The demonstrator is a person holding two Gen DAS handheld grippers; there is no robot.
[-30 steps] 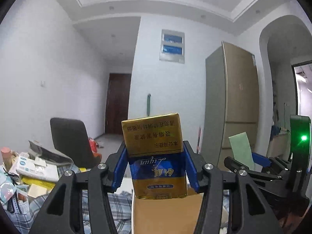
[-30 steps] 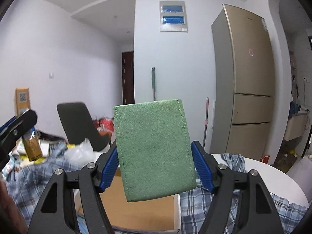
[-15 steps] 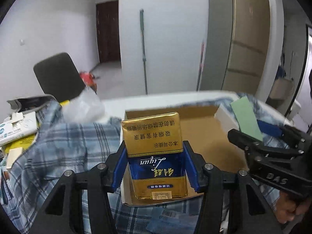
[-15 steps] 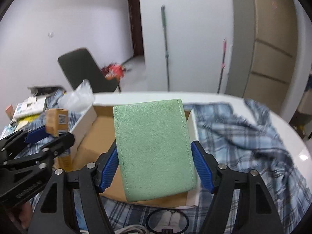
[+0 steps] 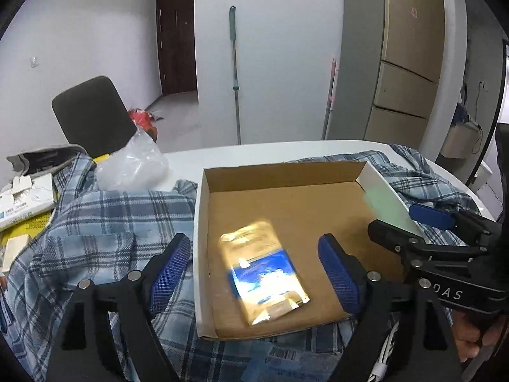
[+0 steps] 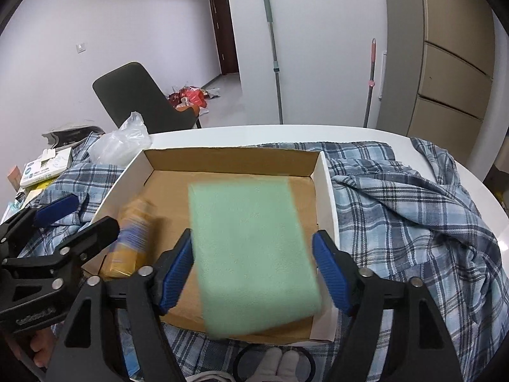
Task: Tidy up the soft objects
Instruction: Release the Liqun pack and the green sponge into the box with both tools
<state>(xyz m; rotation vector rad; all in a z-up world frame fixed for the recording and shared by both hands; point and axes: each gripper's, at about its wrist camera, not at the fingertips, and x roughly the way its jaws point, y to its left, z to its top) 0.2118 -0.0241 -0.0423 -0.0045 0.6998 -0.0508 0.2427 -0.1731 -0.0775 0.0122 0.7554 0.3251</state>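
A shallow cardboard box (image 5: 203,254) with white outer walls sits on a plaid cloth (image 5: 105,222). My left gripper (image 5: 259,273) is open above its near left part, and a gold-and-blue pack (image 5: 264,270) lies blurred below it inside the box. My right gripper (image 6: 253,273) is open over the box (image 6: 324,184), and a green soft pad (image 6: 251,248) shows blurred between its fingers, free of the pads. The pack (image 6: 132,235) and the left gripper (image 6: 63,226) show at the left of the right wrist view. The right gripper (image 5: 410,222) shows at the right of the left wrist view.
A clear plastic bag (image 5: 133,165) and boxes and papers (image 5: 25,197) lie at the left. A black chair (image 5: 92,117) stands behind the white round table (image 6: 477,191). A mop (image 5: 235,73) leans on the wall, and a fridge (image 5: 410,63) stands at the right.
Both grippers have opened over the box. The gold-and-blue pack has dropped out of the left one into the box, and the green pad has come free of the right one.
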